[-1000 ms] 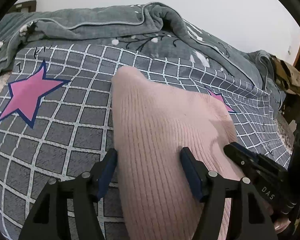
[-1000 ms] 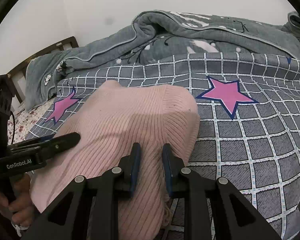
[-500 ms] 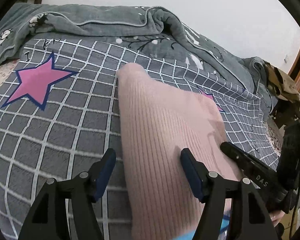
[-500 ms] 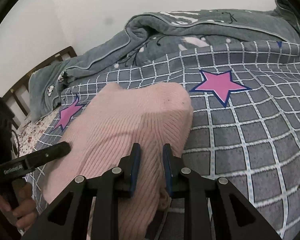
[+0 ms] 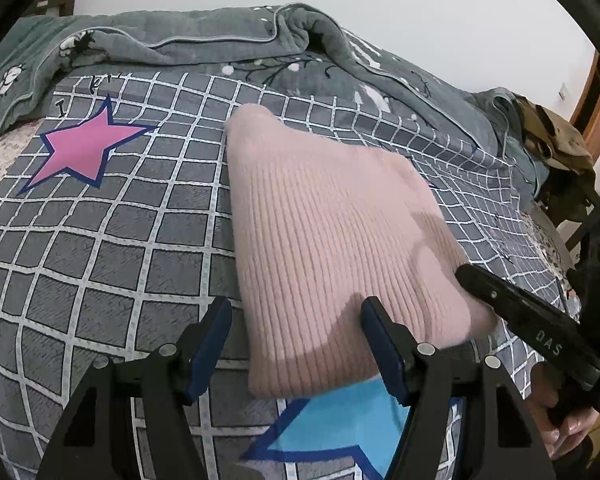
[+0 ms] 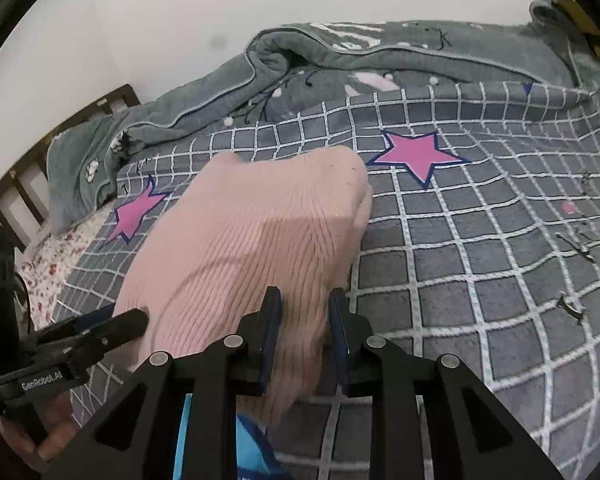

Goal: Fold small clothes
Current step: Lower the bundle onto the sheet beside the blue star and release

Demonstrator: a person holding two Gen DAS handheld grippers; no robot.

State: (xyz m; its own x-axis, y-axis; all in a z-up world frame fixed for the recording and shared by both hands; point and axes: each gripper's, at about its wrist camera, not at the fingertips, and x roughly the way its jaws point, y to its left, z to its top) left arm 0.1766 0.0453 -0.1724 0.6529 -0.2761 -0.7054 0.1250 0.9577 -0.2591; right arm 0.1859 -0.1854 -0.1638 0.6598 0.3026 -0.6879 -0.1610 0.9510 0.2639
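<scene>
I hold my left gripper low over the grid bedspread, jaws spread wide, gripping nothing; its right finger sits over the near edge of the pink knit sweater. My right gripper comes in low from the near side, jaws pinched on the sweater's near right corner. The sweater lies folded on the bedspread, with a grey quilt bunched behind.
</scene>
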